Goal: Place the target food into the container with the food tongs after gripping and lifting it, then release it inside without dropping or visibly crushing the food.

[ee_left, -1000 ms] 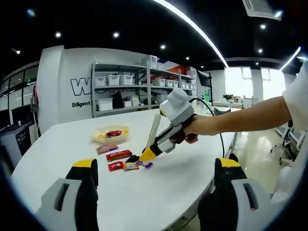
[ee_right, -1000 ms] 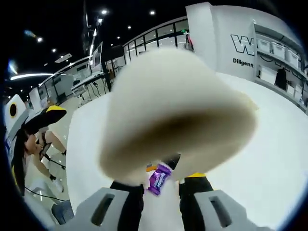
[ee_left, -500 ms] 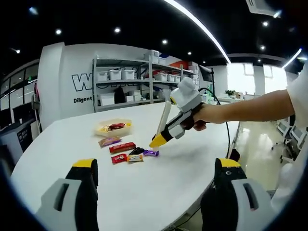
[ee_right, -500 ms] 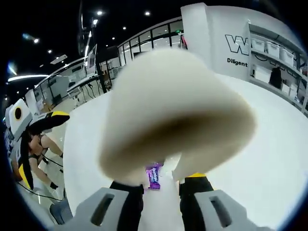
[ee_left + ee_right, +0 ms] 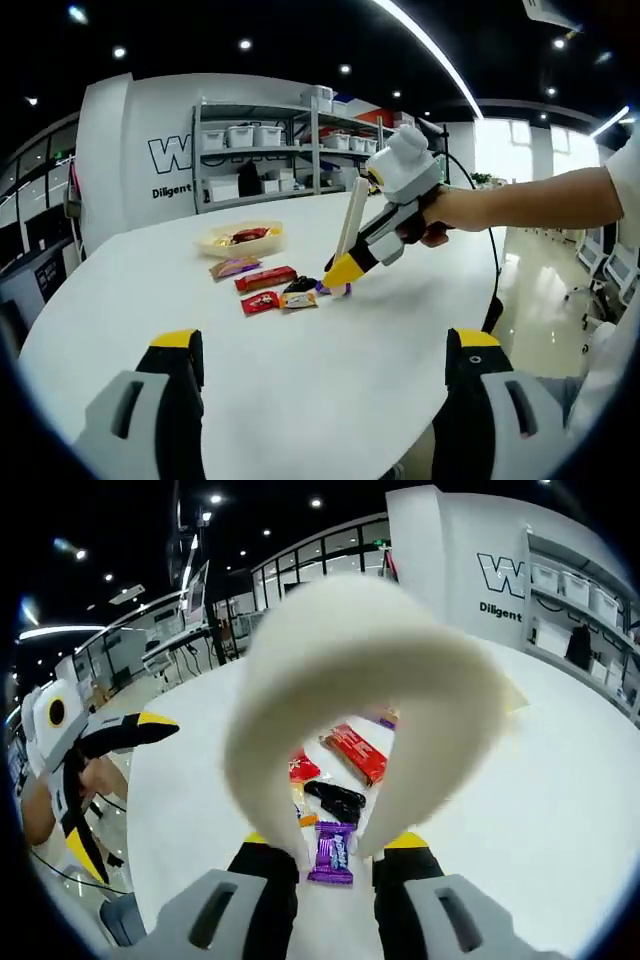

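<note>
A round white table (image 5: 300,380) carries a shallow yellow tray (image 5: 238,240) holding snacks, with wrapped sweets scattered near it. The right gripper (image 5: 338,272), its jaws squeezing a pair of cream plastic food tongs (image 5: 350,700), reaches the tong tips down around a small purple-wrapped candy (image 5: 332,852) lying on the table beside a black packet (image 5: 335,800) and a red bar (image 5: 352,752). The left gripper (image 5: 320,365) hovers with jaws wide apart, holding nothing.
</note>
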Demonstrator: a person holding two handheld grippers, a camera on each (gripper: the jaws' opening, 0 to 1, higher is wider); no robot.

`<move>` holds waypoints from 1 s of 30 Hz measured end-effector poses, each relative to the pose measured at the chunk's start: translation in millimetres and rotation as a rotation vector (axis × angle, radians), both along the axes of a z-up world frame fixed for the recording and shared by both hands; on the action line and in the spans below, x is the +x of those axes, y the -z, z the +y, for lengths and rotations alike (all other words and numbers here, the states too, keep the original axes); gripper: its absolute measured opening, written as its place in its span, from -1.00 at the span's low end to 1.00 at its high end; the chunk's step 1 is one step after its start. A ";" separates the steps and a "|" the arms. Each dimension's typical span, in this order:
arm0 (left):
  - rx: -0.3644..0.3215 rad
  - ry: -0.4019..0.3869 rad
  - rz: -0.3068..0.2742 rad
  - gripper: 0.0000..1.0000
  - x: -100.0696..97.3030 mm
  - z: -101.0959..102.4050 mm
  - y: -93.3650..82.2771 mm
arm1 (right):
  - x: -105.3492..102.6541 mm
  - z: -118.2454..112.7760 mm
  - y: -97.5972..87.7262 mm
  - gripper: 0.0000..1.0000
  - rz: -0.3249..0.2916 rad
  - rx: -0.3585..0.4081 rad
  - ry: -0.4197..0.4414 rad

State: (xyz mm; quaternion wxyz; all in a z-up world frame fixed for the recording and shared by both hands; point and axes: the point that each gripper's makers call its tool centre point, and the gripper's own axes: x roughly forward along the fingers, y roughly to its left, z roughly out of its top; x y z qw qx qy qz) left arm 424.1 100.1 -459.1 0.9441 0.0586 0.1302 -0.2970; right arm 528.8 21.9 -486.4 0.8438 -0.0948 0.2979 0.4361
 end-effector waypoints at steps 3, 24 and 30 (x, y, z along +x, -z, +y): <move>-0.034 0.021 -0.026 0.98 5.7 -3.7 1.8 | -2.6 -0.6 1.0 -0.56 -0.009 -0.014 -0.010; -0.170 -0.003 -0.029 0.98 30.5 12.0 9.9 | 7.5 -3.8 1.3 -0.53 -0.013 0.001 -0.012; -0.064 0.007 -0.055 0.98 31.0 3.3 18.9 | 8.5 -5.5 0.9 -0.52 -0.032 -0.018 -0.009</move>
